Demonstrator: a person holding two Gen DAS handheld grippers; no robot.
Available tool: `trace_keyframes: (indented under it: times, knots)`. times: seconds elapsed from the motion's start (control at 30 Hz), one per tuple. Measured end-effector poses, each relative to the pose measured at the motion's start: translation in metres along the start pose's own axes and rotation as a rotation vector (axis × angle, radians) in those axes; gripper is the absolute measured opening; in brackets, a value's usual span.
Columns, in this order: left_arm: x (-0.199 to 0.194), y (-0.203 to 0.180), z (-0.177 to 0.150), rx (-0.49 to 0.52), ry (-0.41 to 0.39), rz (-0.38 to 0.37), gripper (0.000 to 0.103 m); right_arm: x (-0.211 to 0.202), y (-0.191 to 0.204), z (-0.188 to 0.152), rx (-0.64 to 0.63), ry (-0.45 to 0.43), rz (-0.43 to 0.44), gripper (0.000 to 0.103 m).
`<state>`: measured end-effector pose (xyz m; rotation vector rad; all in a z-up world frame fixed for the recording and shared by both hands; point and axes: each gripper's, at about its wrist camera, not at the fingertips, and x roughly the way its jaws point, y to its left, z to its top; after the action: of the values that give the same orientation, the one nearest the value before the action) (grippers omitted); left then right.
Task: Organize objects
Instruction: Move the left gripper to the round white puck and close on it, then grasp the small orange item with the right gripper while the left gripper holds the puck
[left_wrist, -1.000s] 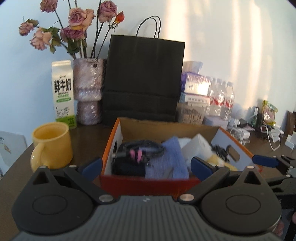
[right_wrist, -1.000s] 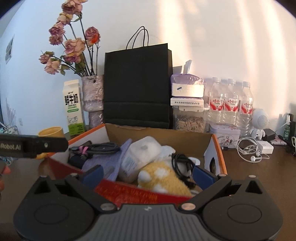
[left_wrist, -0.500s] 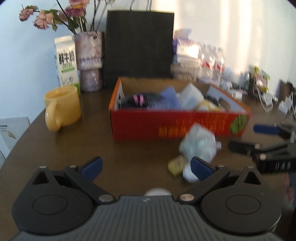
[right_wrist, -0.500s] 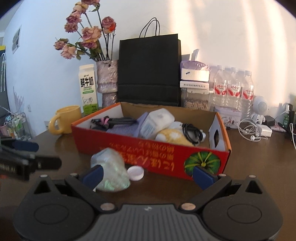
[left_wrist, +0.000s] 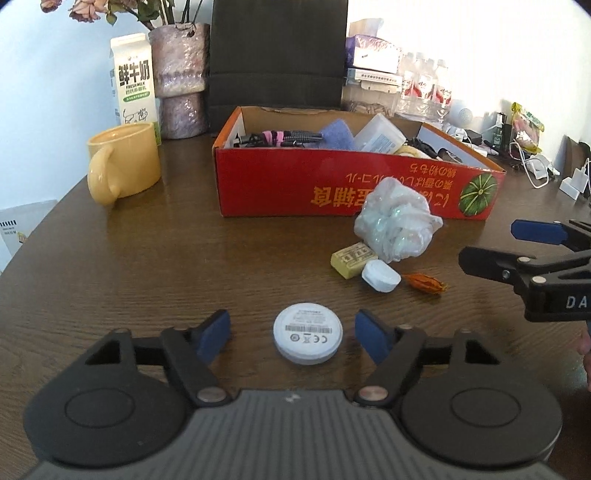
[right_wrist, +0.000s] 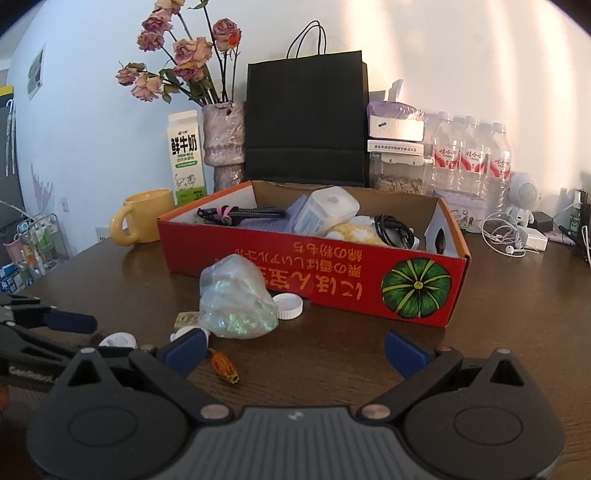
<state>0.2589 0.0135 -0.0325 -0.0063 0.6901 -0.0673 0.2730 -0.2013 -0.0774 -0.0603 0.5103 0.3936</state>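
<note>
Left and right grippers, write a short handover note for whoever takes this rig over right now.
Left gripper: jaws have just been closing around the round white puck lying on the table; pads not touching it yet.
Right gripper: open, empty, low over the table before the red box.
Loose in front of the box: crumpled plastic bag, white cap, yellow block, small white case, dried rosebud.
Done: cables, cloth and white containers lie in the box.
Left: probably grip the puck, box it, then the loose items.
</note>
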Motion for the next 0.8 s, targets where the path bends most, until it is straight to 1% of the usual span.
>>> trace_keyframes:
  times: [0.07, 0.1, 0.13, 0.17, 0.43, 0.5, 0.8]
  knots:
    - [0.000, -0.001, -0.001, 0.009, -0.009, 0.003, 0.066, -0.001, 0.001, 0.000, -0.001, -0.003, 0.000, 0.103]
    - [0.000, -0.002, -0.001, 0.013, -0.016, -0.001, 0.056, -0.001, 0.001, 0.000, -0.001, -0.005, 0.001, 0.103]
    - [-0.001, -0.002, -0.001, 0.015, -0.023, -0.005, 0.044, -0.001, 0.001, 0.000, -0.001, -0.006, 0.000, 0.103]
    - [-0.001, -0.003, -0.002, 0.017, -0.029, -0.013, 0.040, -0.001, 0.001, -0.001, 0.000, -0.005, 0.000, 0.103]
    - [-0.002, -0.003, -0.003, 0.018, -0.048, -0.005, 0.040, 0.001, 0.003, -0.002, -0.009, -0.002, 0.007, 0.103]
    - [-0.005, -0.002, -0.002, 0.011, -0.063, 0.000, 0.040, 0.001, 0.004, -0.003, -0.013, 0.000, 0.008, 0.103]
    - [-0.012, 0.008, 0.022, 0.004, -0.137, 0.019, 0.040, 0.004, 0.007, -0.003, -0.027, 0.014, 0.014, 0.103]
